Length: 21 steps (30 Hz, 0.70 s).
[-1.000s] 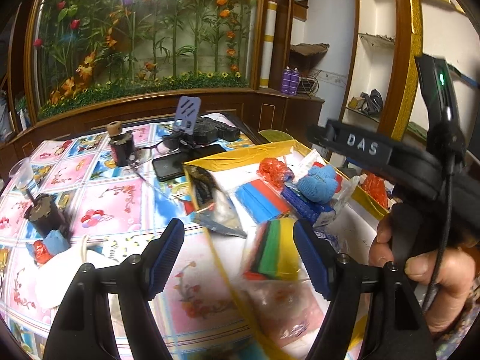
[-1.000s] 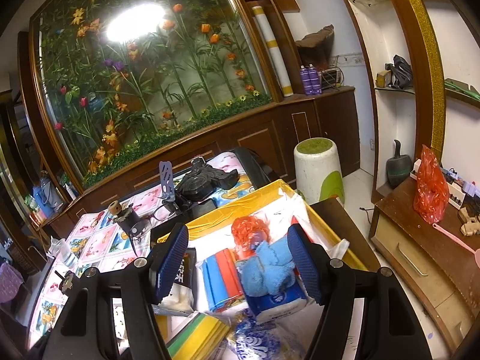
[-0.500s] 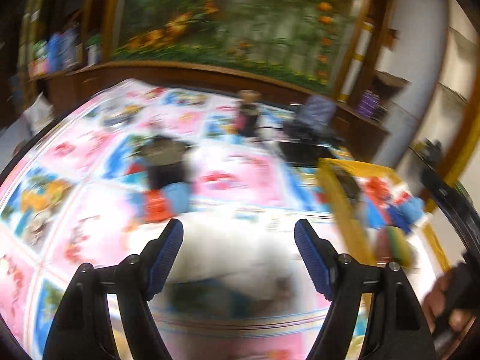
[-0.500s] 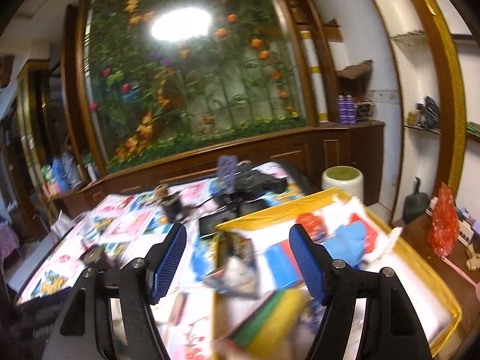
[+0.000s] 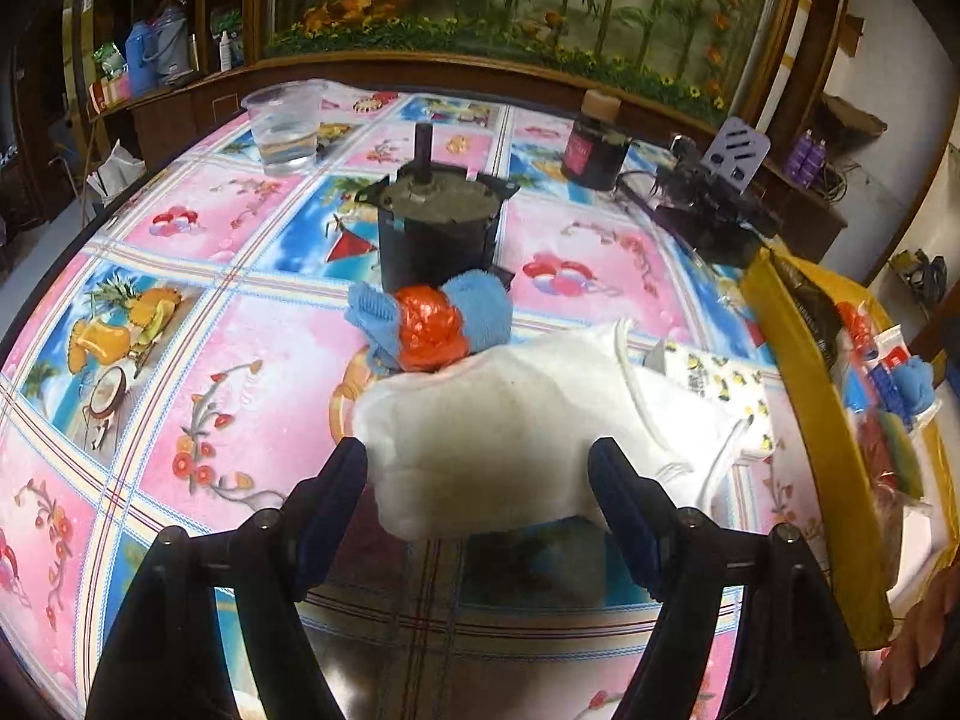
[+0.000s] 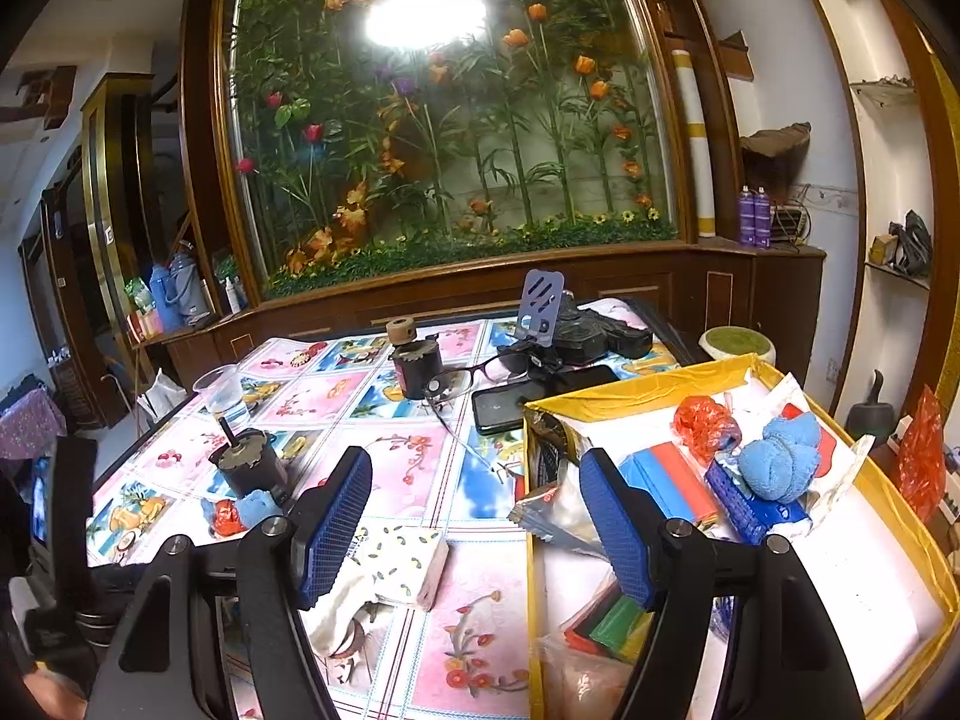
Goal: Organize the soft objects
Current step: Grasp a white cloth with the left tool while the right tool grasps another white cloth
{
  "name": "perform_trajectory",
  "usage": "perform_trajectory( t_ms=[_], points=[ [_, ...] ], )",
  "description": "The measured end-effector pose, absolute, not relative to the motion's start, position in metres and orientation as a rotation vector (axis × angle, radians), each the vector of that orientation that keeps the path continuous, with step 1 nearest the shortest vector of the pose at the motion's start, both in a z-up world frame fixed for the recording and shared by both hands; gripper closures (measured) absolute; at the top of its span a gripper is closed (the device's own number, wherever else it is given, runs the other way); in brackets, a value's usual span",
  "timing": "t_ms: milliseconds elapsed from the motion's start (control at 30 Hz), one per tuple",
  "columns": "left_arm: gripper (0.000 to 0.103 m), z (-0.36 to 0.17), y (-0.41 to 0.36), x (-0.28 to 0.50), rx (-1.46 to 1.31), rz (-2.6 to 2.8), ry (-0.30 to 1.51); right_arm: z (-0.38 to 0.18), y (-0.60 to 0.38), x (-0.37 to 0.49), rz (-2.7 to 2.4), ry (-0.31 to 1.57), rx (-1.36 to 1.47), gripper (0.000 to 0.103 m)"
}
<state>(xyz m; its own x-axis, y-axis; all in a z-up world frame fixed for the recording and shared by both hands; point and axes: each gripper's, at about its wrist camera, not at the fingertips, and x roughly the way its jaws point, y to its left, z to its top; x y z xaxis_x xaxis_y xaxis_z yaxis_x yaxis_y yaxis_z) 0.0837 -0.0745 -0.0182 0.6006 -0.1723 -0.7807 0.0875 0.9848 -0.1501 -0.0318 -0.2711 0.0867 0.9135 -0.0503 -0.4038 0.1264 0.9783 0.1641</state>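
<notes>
My left gripper (image 5: pixel 480 480) is open, its fingers either side of the near end of a white soft cloth (image 5: pixel 510 420) lying on the patterned table. Behind the cloth lie a blue towel (image 5: pixel 480 315) with an orange crumpled bag (image 5: pixel 429 327) on it, and a printed napkin pack (image 5: pixel 714 381) to the right. My right gripper (image 6: pixel 474 516) is open and empty, held above the table beside the yellow box (image 6: pixel 636 387). The box holds a blue towel (image 6: pixel 780 462), an orange bag (image 6: pixel 702 423), sponges (image 6: pixel 666 480) and packets. The napkin pack (image 6: pixel 408 558) lies below the right gripper.
A black motor (image 5: pixel 438 228) stands just behind the blue towel. A plastic cup of water (image 5: pixel 285 126) and a dark bottle (image 5: pixel 594 150) stand farther back. Glasses (image 6: pixel 474 375), a phone (image 6: pixel 510 405) and a phone stand (image 6: pixel 540 306) sit at the far side.
My left gripper has swung left from over the yellow box to the white cloth on the table. My right gripper has drawn back and turned left, away from the box contents.
</notes>
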Motion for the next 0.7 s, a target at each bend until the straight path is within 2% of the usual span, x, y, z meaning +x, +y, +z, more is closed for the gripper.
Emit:
perform_trajectory(
  t_ms=[33, 100, 133, 200, 267, 333, 700],
  points=[
    [0.051, -0.020, -0.072, 0.085, -0.112, -0.144, 0.923, 0.087, -0.272, -0.031, -0.089, 0.412, 0.189, 0.027],
    [0.074, -0.021, -0.064, 0.088, -0.163, -0.161, 0.942, 0.088, -0.272, -0.033, -0.085, 0.409, 0.183, 0.027],
    [0.078, -0.022, -0.061, 0.088, -0.189, -0.176, 0.941, 0.088, -0.271, -0.033, -0.083, 0.408, 0.179, 0.027],
    [0.083, -0.019, -0.055, 0.087, -0.227, -0.178, 0.924, 0.087, -0.270, -0.031, -0.071, 0.415, 0.170, 0.027],
    [0.083, -0.015, -0.052, 0.085, -0.233, -0.161, 0.896, 0.084, -0.265, -0.028, -0.039, 0.433, 0.159, 0.027],
    [0.090, -0.010, -0.048, 0.083, -0.242, -0.148, 0.870, 0.080, -0.258, -0.025, -0.007, 0.459, 0.136, 0.027],
    [0.091, 0.025, -0.023, 0.061, -0.307, -0.050, 0.661, 0.042, -0.196, 0.007, 0.270, 0.677, 0.009, 0.027]
  ],
)
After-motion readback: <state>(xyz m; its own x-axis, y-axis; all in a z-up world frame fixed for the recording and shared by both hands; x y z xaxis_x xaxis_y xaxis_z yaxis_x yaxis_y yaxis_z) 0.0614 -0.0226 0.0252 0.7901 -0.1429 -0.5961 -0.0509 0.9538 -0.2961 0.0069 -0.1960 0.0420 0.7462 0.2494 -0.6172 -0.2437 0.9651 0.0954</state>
